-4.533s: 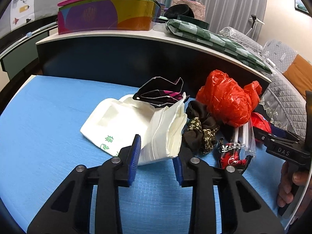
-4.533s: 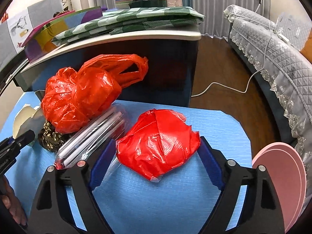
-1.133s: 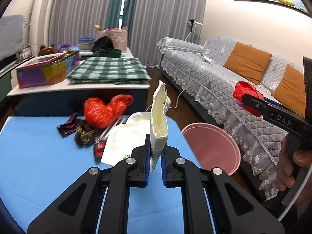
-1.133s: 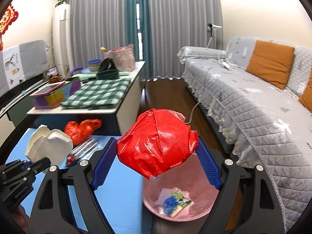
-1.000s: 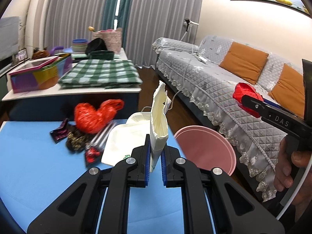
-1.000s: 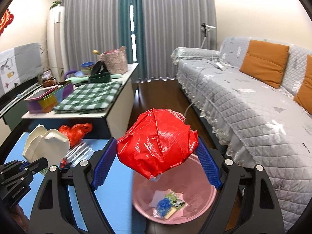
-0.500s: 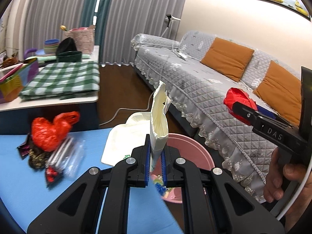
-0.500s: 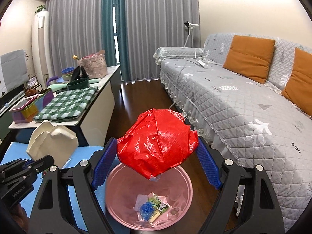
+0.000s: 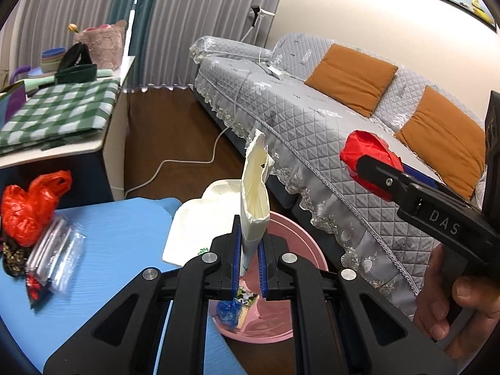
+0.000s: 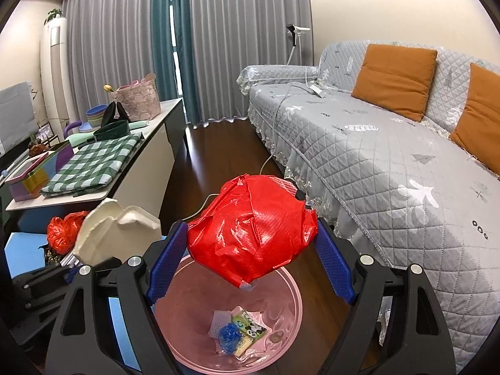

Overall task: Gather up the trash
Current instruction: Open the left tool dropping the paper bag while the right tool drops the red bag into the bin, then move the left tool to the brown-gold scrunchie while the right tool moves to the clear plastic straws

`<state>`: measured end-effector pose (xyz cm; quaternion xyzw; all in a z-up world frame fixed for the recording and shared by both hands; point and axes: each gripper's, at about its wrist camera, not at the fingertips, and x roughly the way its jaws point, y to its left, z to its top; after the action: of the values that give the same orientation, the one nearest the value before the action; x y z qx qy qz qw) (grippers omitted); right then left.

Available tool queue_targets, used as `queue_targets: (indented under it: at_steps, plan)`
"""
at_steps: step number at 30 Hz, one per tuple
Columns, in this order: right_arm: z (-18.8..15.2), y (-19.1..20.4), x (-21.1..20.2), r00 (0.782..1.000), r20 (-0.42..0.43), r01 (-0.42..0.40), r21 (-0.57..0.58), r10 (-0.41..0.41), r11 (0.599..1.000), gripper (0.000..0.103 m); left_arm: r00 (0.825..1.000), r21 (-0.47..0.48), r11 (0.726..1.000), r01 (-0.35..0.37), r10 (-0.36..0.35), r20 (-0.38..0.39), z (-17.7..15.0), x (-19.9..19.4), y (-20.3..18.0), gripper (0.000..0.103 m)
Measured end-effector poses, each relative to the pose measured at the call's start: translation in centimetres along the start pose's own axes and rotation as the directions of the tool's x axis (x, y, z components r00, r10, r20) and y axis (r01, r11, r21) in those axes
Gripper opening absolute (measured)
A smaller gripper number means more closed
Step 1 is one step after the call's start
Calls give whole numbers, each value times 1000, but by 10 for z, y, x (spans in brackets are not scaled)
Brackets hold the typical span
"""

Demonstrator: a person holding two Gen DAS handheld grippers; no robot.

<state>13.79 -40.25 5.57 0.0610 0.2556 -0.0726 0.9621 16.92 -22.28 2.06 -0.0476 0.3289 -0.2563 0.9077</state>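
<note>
- The red wrapper (image 10: 250,228), a crumpled ball of red plastic, sits gripped between the wide-set pads of the right claw (image 10: 250,265), held in the air directly above the pink bin (image 10: 290,318) on the floor
- The white paper bag (image 9: 254,200) is pinched at its lower end by the left claw (image 9: 249,265), whose jaws are clenched nearly together on it; it stands upright, over the near rim of the bin and the corner of the table
- Judging by this, the step in hand is the drop: both pieces are carried to the bin and neither is let go yet
- The next move calls for parting the right jaws so the wrapper falls inside the rim, and bringing the left claw further over the bin's middle before it releases, since the bag is tall and light and could tip out over the edge
- The bin already holds a few scraps, among them a blue wad (image 10: 229,337) and a small printed packet (image 10: 253,328)
- More trash waits near the far edge of the blue table (image 9: 118,234): a red plastic bag (image 9: 28,206) and clear wrappers (image 9: 56,256)
- Around it, a grey quilted sofa (image 10: 375,168) with orange cushions (image 10: 393,78), a white cabinet (image 10: 147,153) bearing a green checked cloth (image 10: 93,162), dark wood floor and grey curtains
</note>
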Motion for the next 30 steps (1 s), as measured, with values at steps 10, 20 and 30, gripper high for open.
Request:
queue_targets:
  at_steps: [10,20,30]
  plan:
    - [0,-1,9,1000,-8,-2,14,2,1000,80,1000,0,1000,13,-13,-21,0,17,-2,9]
    - [0,-1,12,1000,-11,1,22,-1,1000,89,998,-15,1000,9,-10,-57,-3,24,6,34]
    - [1,4,9,1000,9,-24,36,24,999,89,999,-26,1000,-15,14,-45,-11,-6,16,34]
